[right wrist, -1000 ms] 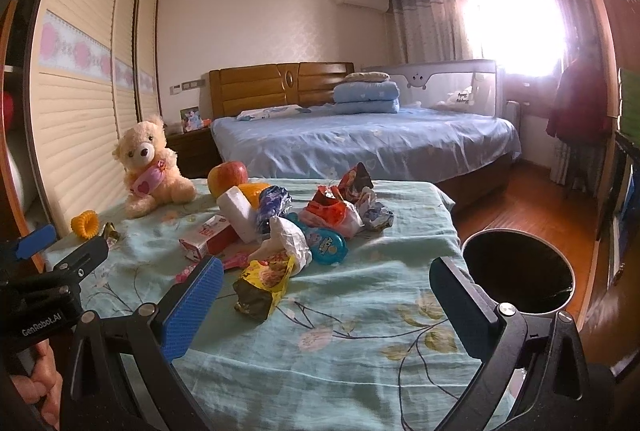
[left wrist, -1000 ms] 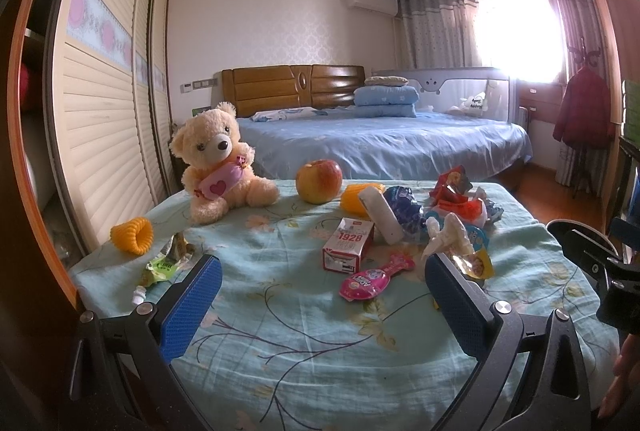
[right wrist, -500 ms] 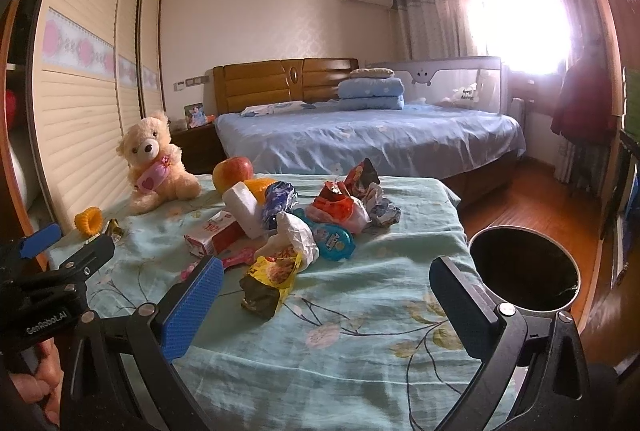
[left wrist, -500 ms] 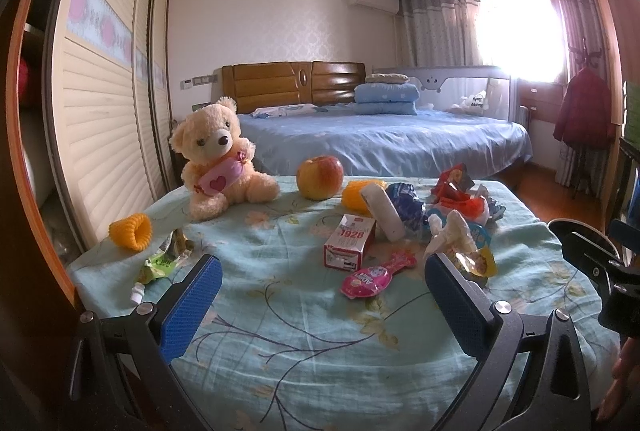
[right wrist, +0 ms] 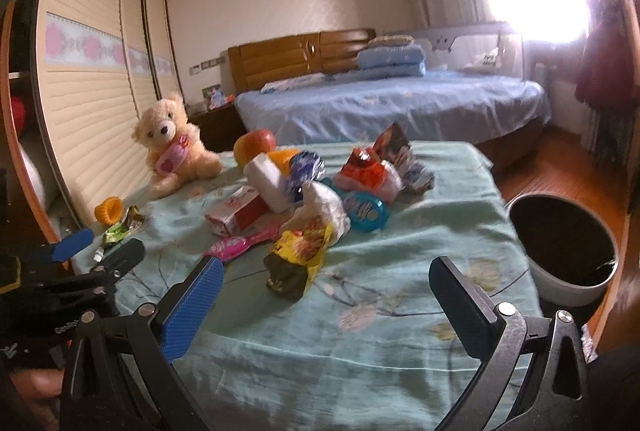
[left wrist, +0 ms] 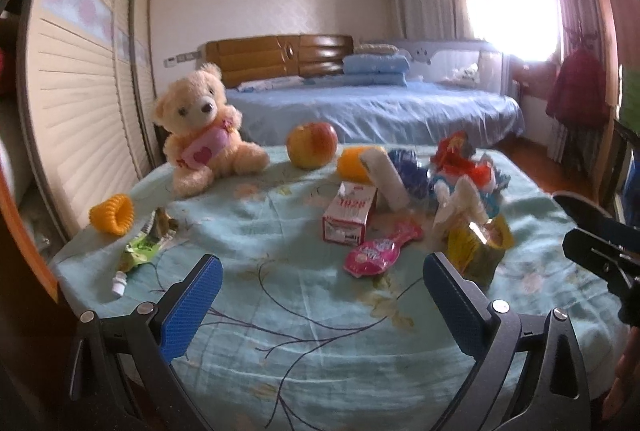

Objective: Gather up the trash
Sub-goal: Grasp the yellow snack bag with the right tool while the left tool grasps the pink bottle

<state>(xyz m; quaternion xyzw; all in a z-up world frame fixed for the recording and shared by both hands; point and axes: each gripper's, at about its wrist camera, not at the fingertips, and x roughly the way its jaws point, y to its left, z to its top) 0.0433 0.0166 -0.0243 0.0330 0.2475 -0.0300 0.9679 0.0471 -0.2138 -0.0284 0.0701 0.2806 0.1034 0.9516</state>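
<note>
Both grippers hang over the near edge of the table's pale green floral cloth (left wrist: 304, 335), each with its fingers spread wide and nothing between them. Beyond the left gripper (left wrist: 320, 295), the pink wrapper (left wrist: 380, 251) lies just past the gap, nearer its right finger, with the red-and-white carton (left wrist: 350, 213) behind it; the green pouch (left wrist: 138, 255) sits off beyond its left finger. Ahead of the right gripper (right wrist: 326, 297), the yellow snack bag (right wrist: 300, 255) lies crumpled just past its left finger, the heap of wrappers (right wrist: 360, 179) further on. The white bin (right wrist: 562, 251) stands on the floor beyond its right finger. A teddy bear (left wrist: 202, 127) and an apple (left wrist: 312, 145) sit at the far side.
</note>
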